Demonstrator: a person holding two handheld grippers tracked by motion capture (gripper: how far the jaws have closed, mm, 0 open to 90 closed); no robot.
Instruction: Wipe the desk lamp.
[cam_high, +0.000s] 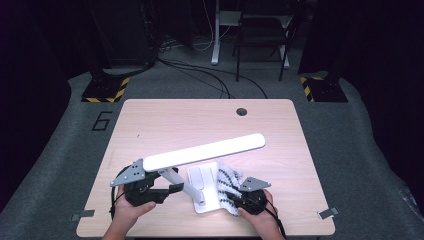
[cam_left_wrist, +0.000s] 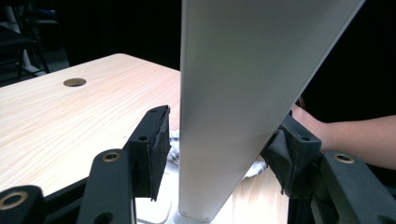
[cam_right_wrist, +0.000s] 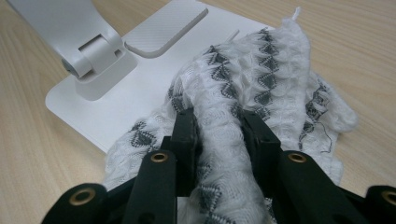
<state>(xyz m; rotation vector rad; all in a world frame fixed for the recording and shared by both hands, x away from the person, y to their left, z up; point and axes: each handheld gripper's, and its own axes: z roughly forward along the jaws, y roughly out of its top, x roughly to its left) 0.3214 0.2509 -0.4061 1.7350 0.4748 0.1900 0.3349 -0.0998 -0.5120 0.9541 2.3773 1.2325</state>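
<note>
In the high view the left gripper (cam_high: 172, 189) sits at about seven o'clock on the table (cam_high: 150, 120), its jaw tips lost in the dark under the near end of the lamp head (cam_high: 205, 150), so the gap between them is hard to read there. The left gripper view settles it: the lamp head (cam_left_wrist: 238, 93) rises as a broad pale bar between the two jaws, with a clear gap at the left pad (cam_left_wrist: 156, 144), while the right pad's contact is hidden behind the bar's edge. The jaws stand fairly wide and do not clamp the bar. The top of the bar is cut off by the frame, and its foot is barely seen at the bottom edge.

The right gripper (cam_high: 230, 192) lies at about five o'clock, and from above its jaws merge with the patterned cloth (cam_high: 227, 182). The right gripper view shows them pinching a raised fold of the white cloth (cam_right_wrist: 243, 102) with grey diamond marks. The cloth lies partly over the lamp base (cam_right_wrist: 116, 98) and partly on the wood towards three o'clock. That view also shows the hinge (cam_right_wrist: 91, 51) of the lamp arm, a detail too small to make out from above.

A person's hand (cam_left_wrist: 345, 135) appears at three o'clock in the left gripper view, partly behind the jaw.
</note>
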